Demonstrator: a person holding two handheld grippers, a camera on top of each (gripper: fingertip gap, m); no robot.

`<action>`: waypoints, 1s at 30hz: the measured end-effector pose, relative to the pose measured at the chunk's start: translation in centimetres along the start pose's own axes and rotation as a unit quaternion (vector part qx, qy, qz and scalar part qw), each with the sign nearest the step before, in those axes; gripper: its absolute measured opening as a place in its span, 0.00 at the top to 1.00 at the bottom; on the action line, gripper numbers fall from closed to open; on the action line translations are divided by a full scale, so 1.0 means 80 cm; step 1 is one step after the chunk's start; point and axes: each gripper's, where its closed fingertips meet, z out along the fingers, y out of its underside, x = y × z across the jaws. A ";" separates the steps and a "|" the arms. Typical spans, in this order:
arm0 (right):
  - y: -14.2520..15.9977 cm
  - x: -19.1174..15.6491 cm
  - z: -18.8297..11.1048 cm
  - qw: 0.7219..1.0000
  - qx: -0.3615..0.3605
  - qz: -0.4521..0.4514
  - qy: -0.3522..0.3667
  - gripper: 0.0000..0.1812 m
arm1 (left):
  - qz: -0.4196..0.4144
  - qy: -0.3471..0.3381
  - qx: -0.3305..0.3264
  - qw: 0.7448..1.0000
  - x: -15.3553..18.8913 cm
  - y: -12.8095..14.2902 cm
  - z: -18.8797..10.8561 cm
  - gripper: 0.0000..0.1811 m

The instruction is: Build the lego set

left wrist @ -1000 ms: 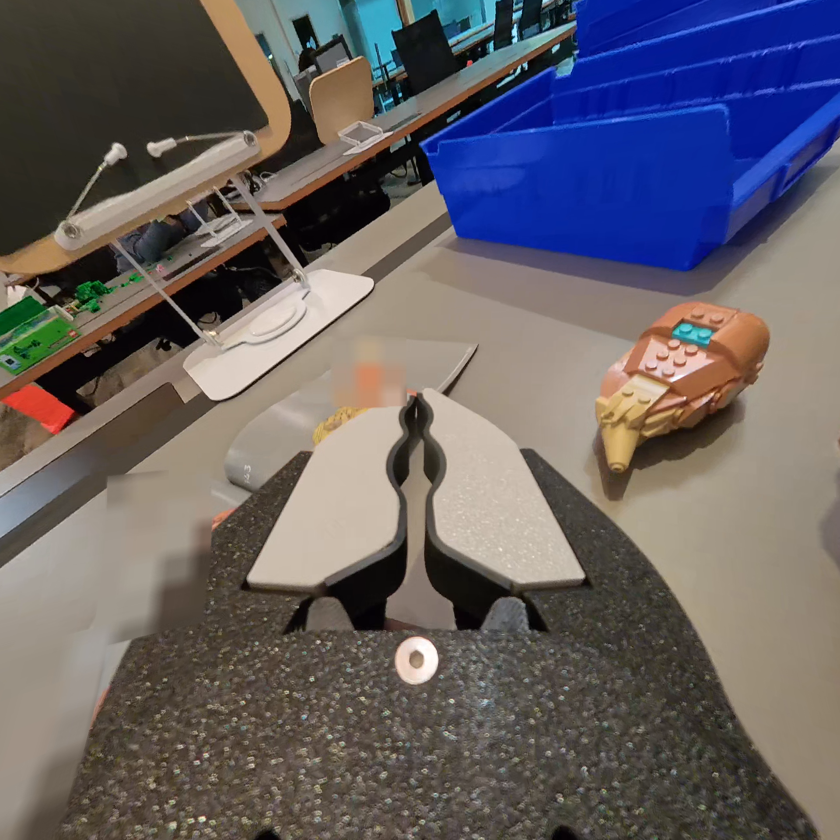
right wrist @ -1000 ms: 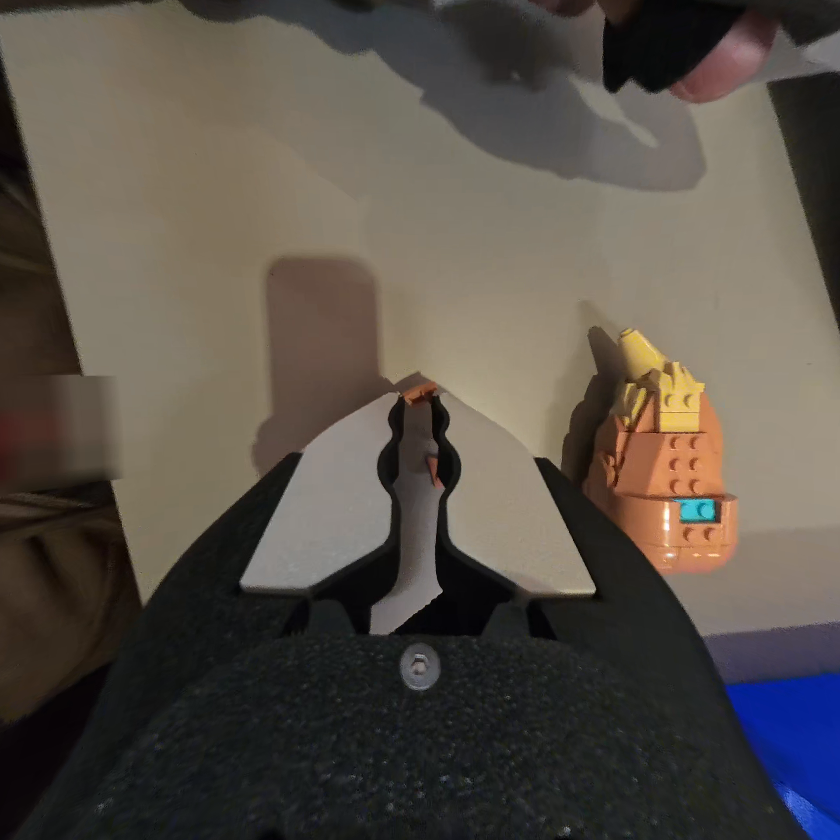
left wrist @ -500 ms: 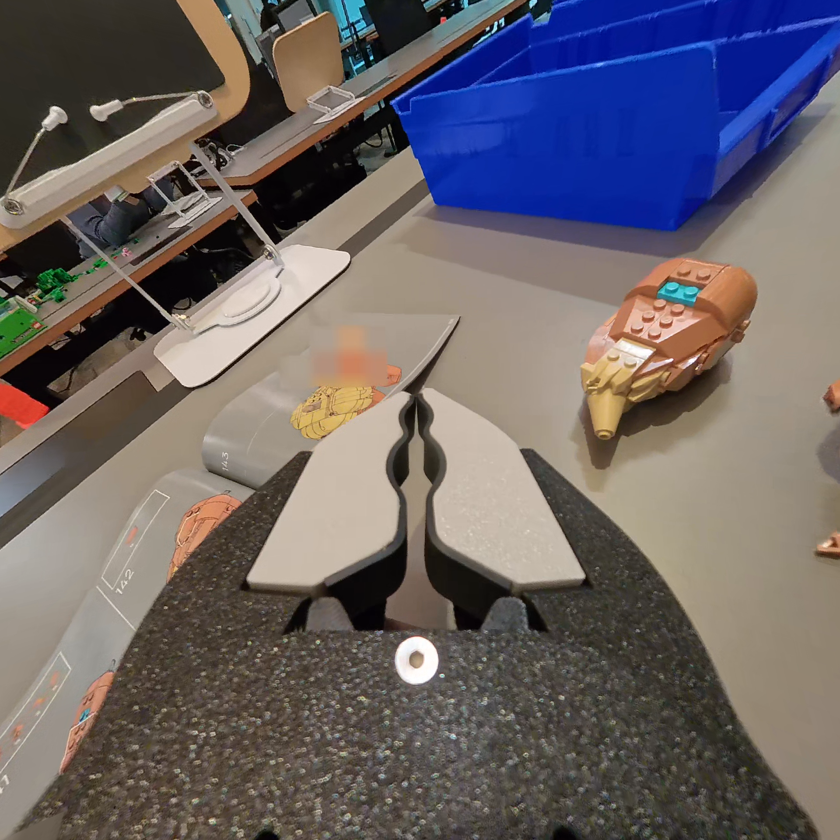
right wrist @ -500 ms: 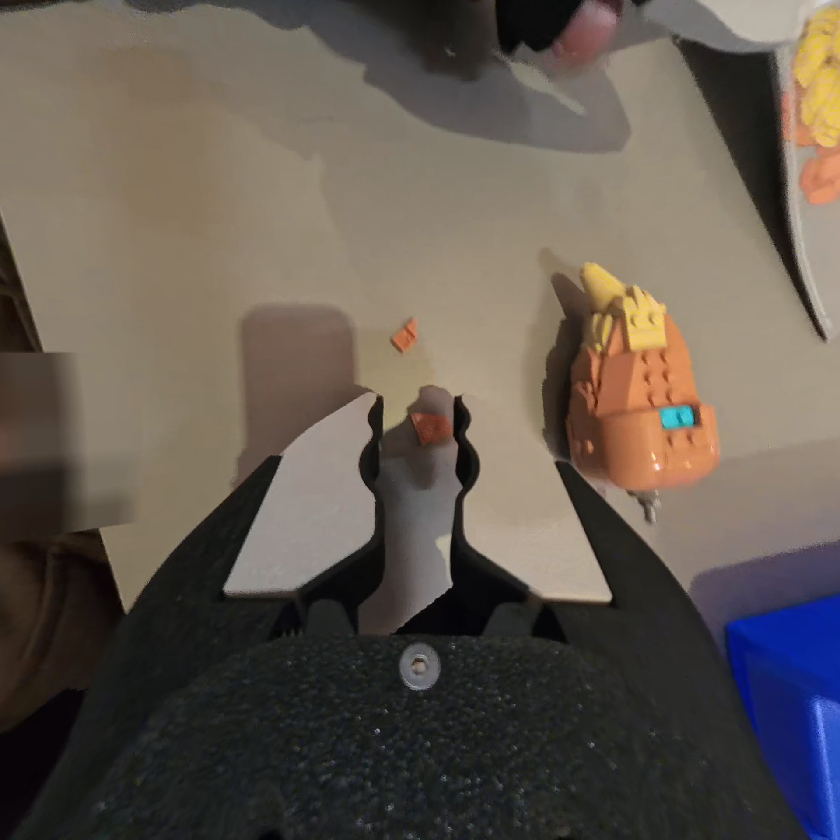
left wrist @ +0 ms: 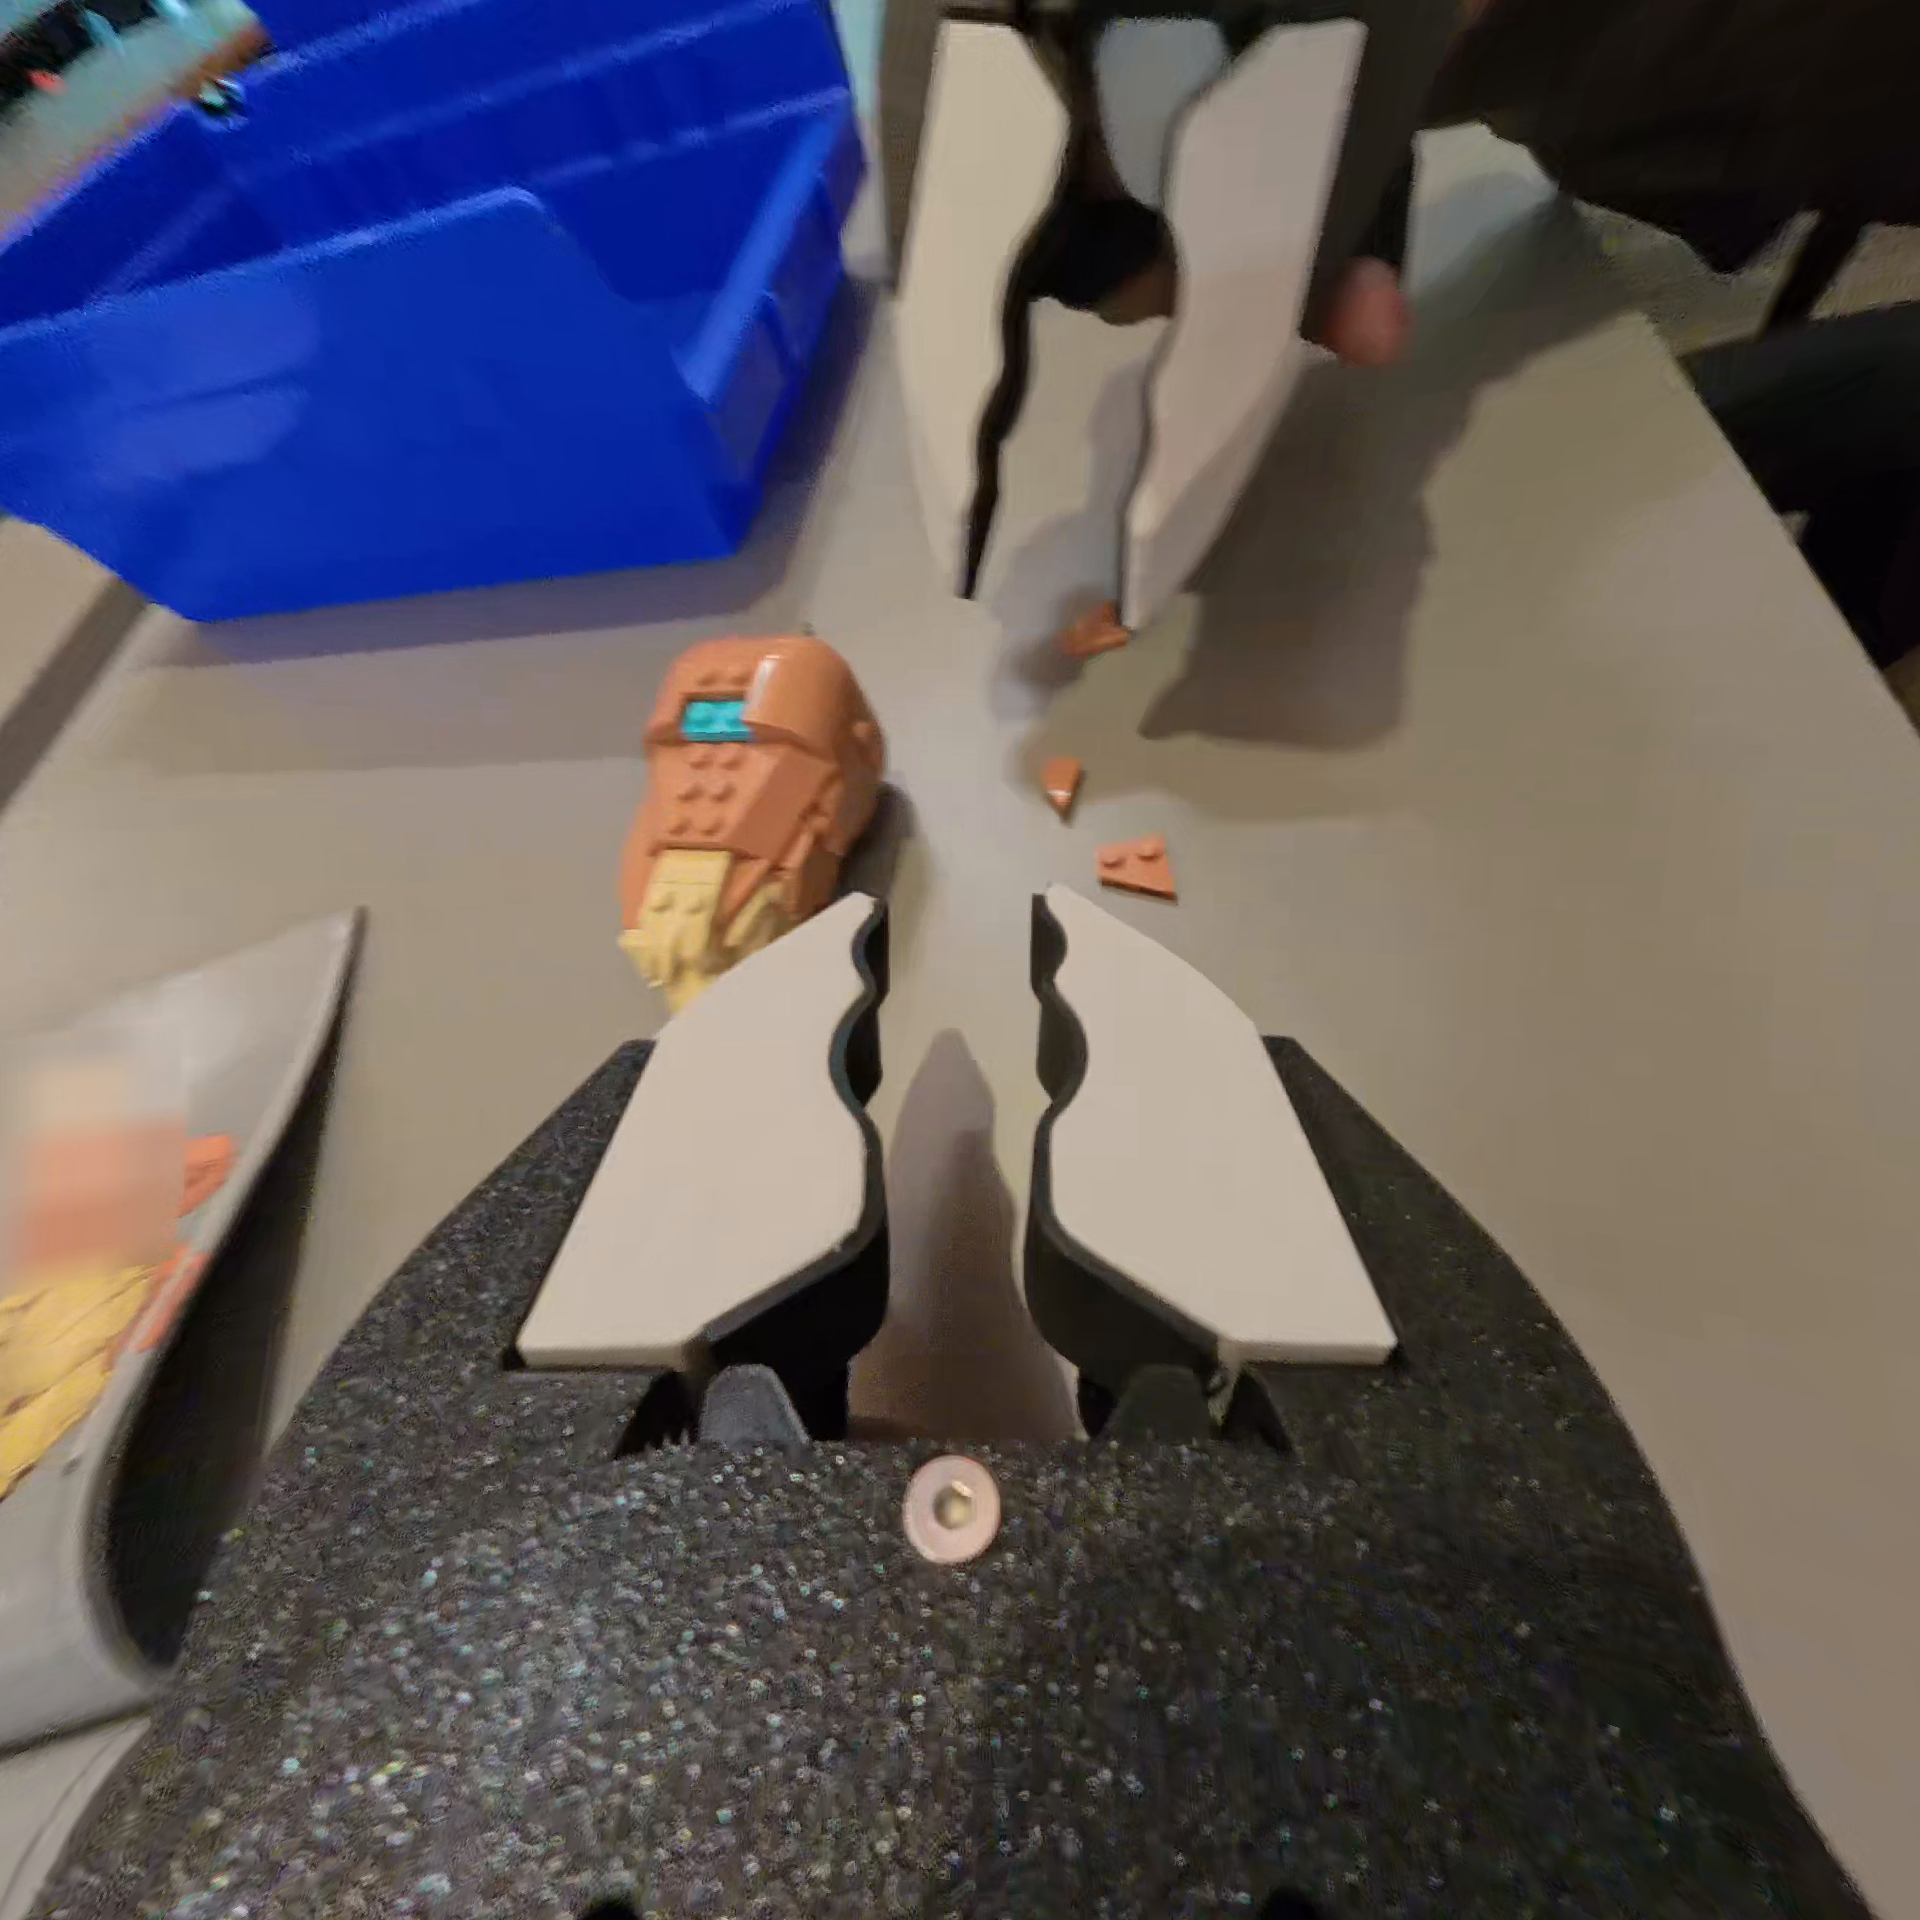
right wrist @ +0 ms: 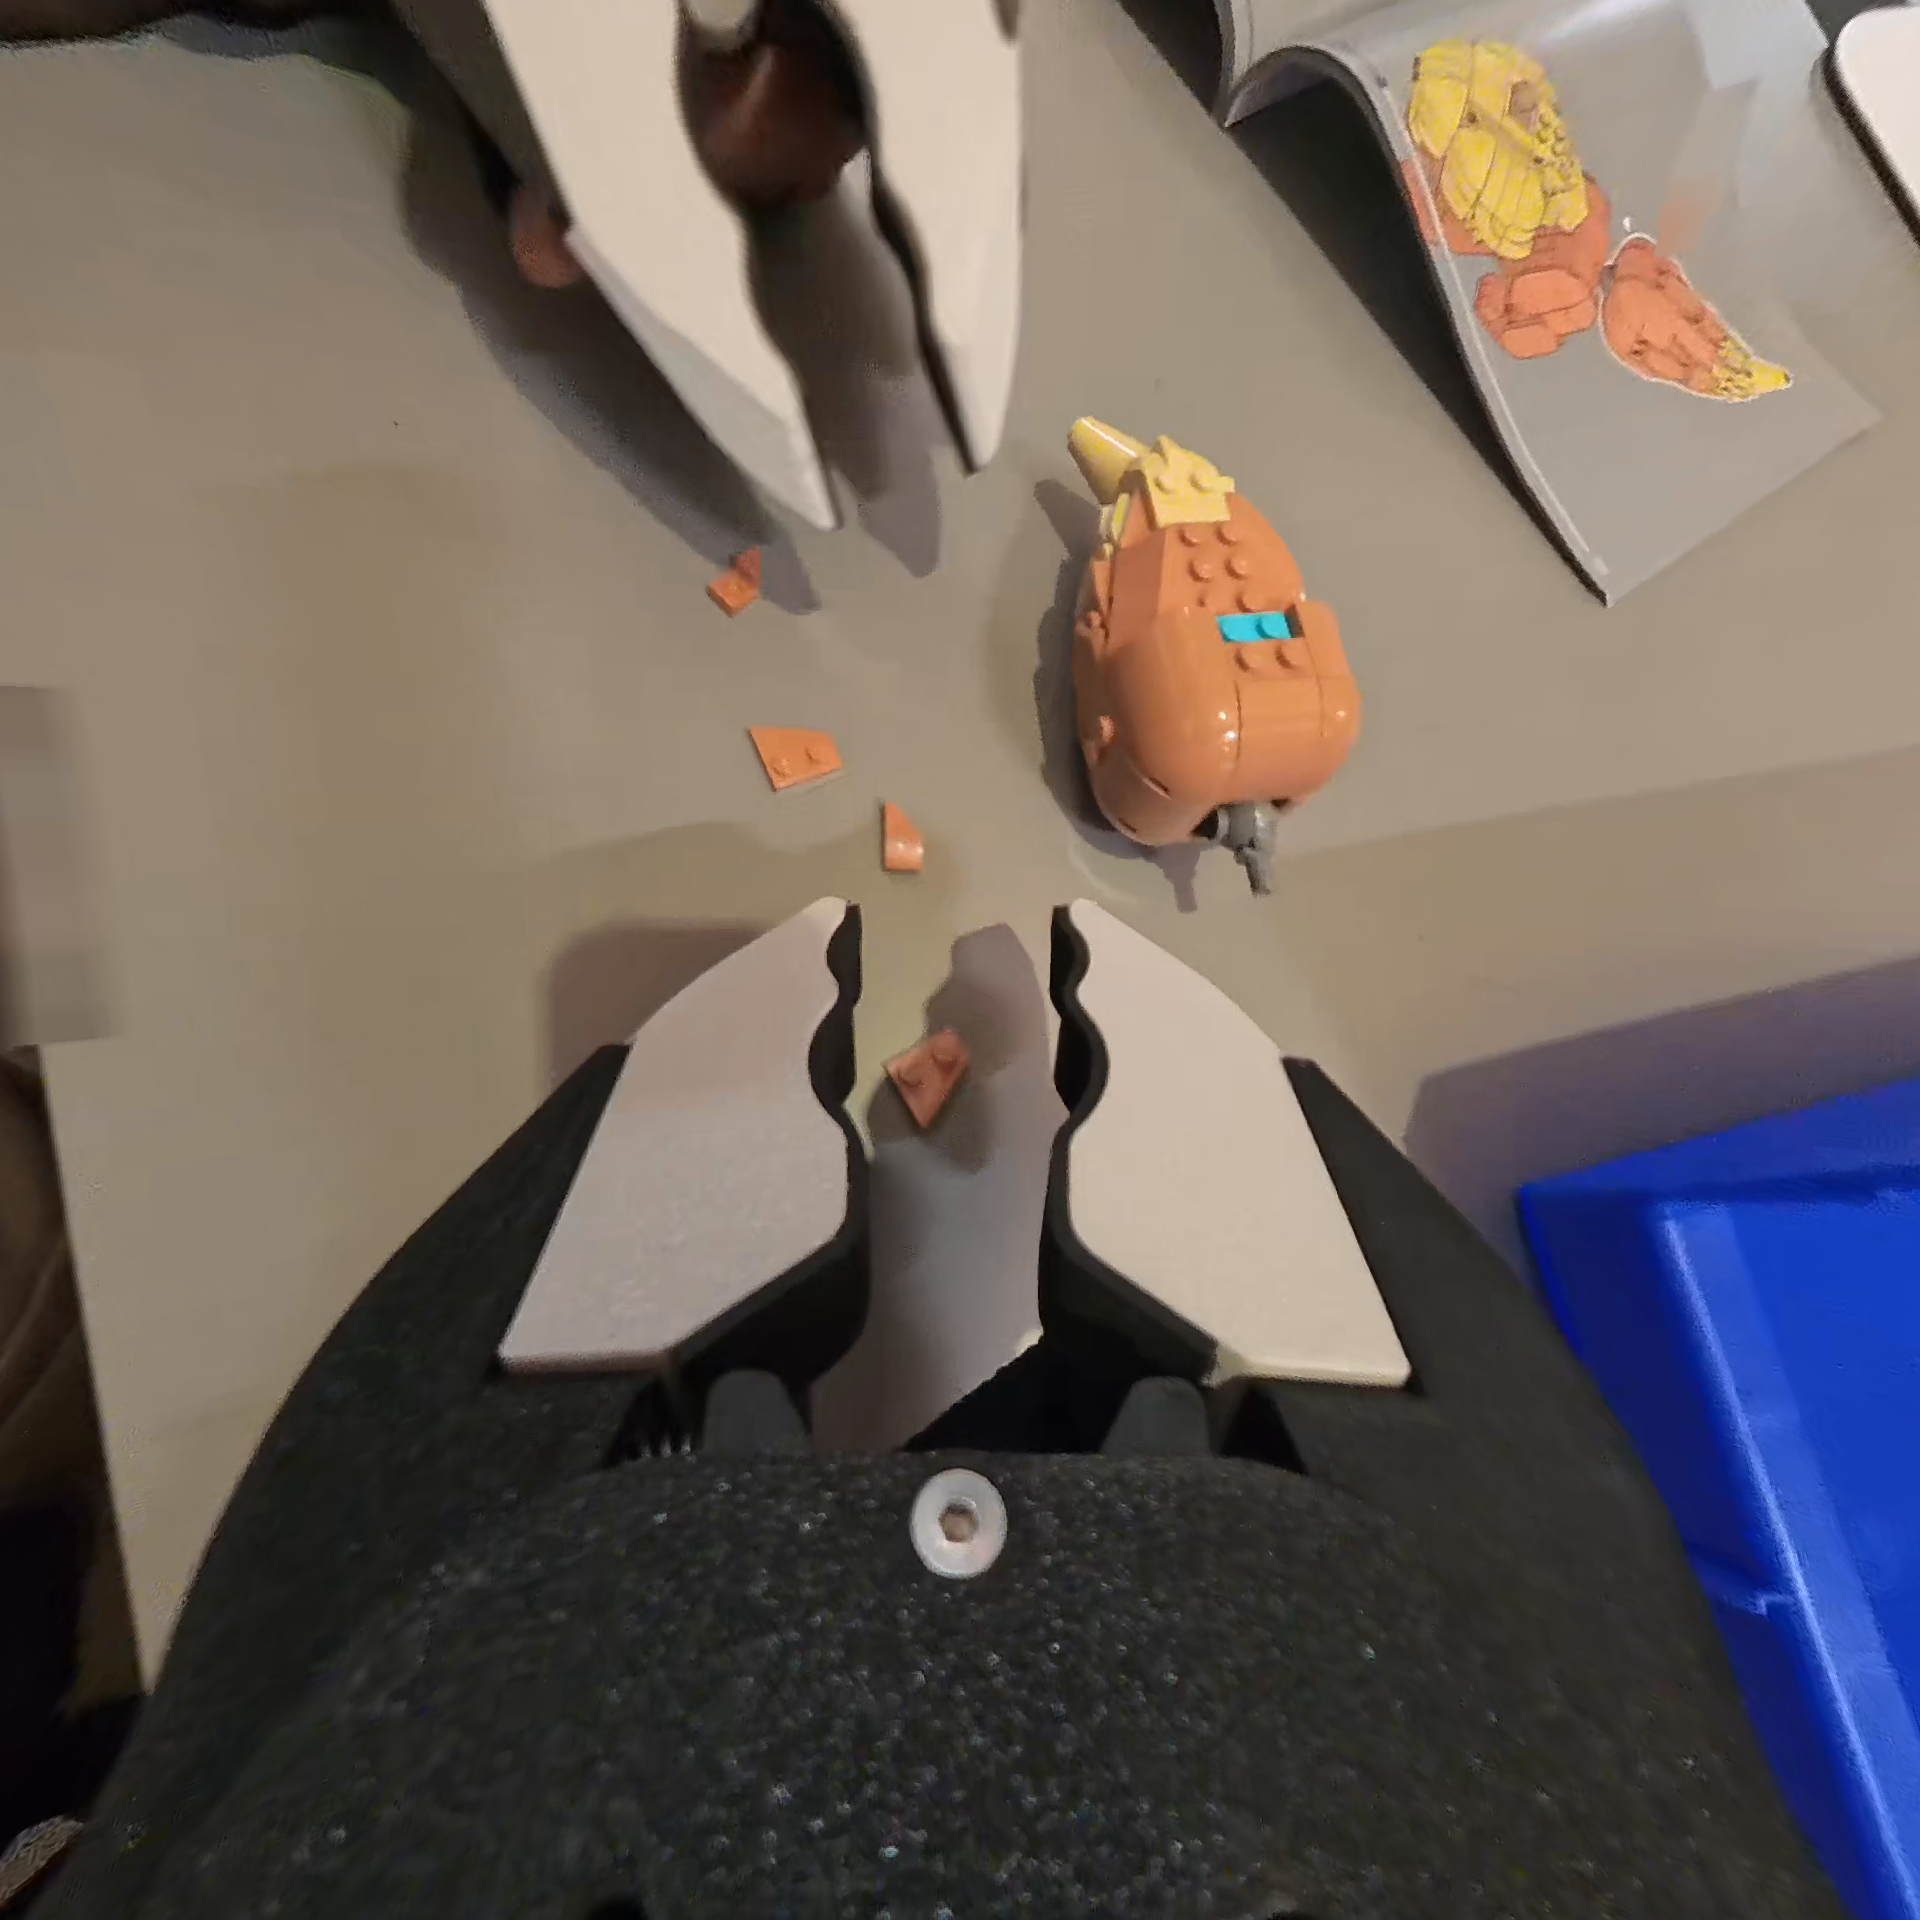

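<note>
The orange lego model [right wrist: 1210, 665] lies ahead and to the right of the right gripper [right wrist: 956, 920], which is half open and holds nothing; the left gripper [left wrist: 956, 909] is also parted and empty. A small wedge plate [right wrist: 928, 1072] lies flat between the right jaws, light and probably slippery, so I think it is best pinched by its thin edges.

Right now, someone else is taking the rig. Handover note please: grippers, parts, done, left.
Left gripper: open, empty, above the table beside the model's tan tip.
Right gripper: open, empty, one small orange plate lying between its fingers on the table.
Orange model: partly built, on its side, teal piece showing.
Three more loose orange pieces sit apart from the model, unattached.
Instruction booklet open nearby; blue bin behind.
Left: pick up and attach the loose pieces.
</note>
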 end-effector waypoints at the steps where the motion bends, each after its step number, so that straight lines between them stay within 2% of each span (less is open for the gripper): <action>1: 0.005 0.002 -0.001 1.000 -0.001 0.002 -0.005 0.81 | 0.004 0.012 -0.008 1.000 0.007 0.002 0.004 0.85; 6: 0.038 0.006 -0.009 0.998 -0.022 0.048 -0.027 0.81 | -0.004 0.031 -0.016 0.999 0.017 0.000 0.007 0.84; 12: 0.051 0.003 -0.010 0.990 -0.043 0.132 -0.015 0.82 | -0.013 0.004 -0.011 1.000 0.004 -0.001 0.008 0.84; 14: 0.055 0.002 -0.007 0.987 -0.058 0.152 -0.003 0.79 | -0.024 -0.011 -0.009 1.000 -0.003 -0.001 0.008 0.85; 19: 0.063 0.003 -0.010 0.985 -0.076 0.151 0.023 0.80 | -0.049 -0.033 0.001 0.998 -0.017 -0.002 0.004 0.85; 30: 0.059 0.041 -0.005 0.985 -0.082 0.101 0.110 0.82 | -0.050 -0.057 0.010 0.997 -0.026 -0.007 -0.004 0.85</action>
